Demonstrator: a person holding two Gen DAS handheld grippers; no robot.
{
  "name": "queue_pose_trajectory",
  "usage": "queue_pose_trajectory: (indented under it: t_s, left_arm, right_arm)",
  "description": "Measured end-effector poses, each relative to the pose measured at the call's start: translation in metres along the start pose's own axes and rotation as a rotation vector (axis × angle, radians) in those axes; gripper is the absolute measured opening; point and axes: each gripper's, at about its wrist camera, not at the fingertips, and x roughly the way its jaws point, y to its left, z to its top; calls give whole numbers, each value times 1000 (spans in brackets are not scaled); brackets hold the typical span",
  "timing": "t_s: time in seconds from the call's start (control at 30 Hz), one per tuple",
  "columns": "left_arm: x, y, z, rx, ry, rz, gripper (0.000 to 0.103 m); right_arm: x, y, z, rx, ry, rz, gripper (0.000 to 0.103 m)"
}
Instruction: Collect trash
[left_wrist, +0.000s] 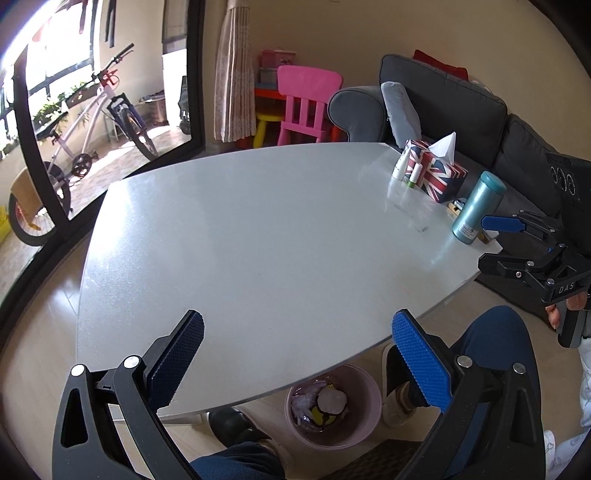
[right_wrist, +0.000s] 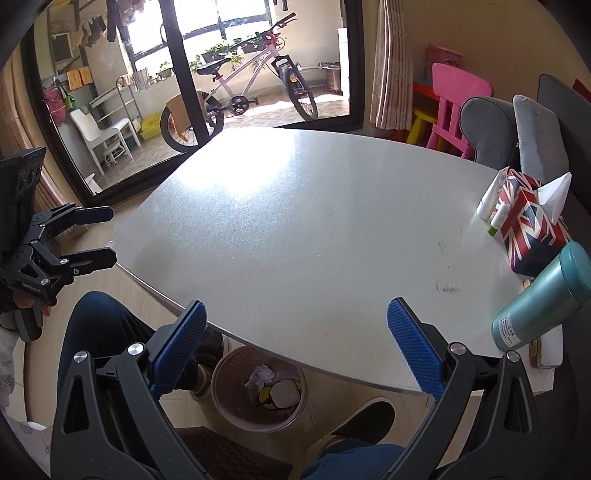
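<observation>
"DAS" on right gripper (left_wrist: 491, 245)

The pink trash bin (left_wrist: 332, 404) on the floor is partly hidden beneath the near edge of the table (left_wrist: 258, 229); its crumpled contents are too indistinct to be identified. Small items behind the teal bottle (right_wrist: 543, 299), at the tabletop's right edge, are mostly blocked. The bottle's label text cannot be read.
</observation>
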Motion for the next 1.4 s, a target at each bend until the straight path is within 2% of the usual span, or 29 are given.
queue_pose_trajectory:
  t_s: [0.23, 0.5, 0.57, 0.83, 1.0, 1.4]
  left_arm:
    - [2, 13, 18, -5, -17, 6, 98]
    - [5, 24, 30, -10, -13, -45, 98]
    - [6, 22, 32, 3, -11, -18, 98]
    - [13, 27, 34, -13, 10, -53, 98]
    - [12, 26, 33, -6, -15, -18, 98]
    - [8, 29, 38, -18, -33, 4, 98]
  right_arm:
    - [0, -8, 24, -16, -28, -11, 97]
    - [0, -16, 43, -28, -56, -4, 97]
    - [0, -17, 44, -31, -58, -2, 97]
    - [2, -18, 44, -38, -51, -5, 97]
    - [3, -19, 44, -43, -51, -6, 97]
    - [6, -19, 46, -47, -47, -9, 97]
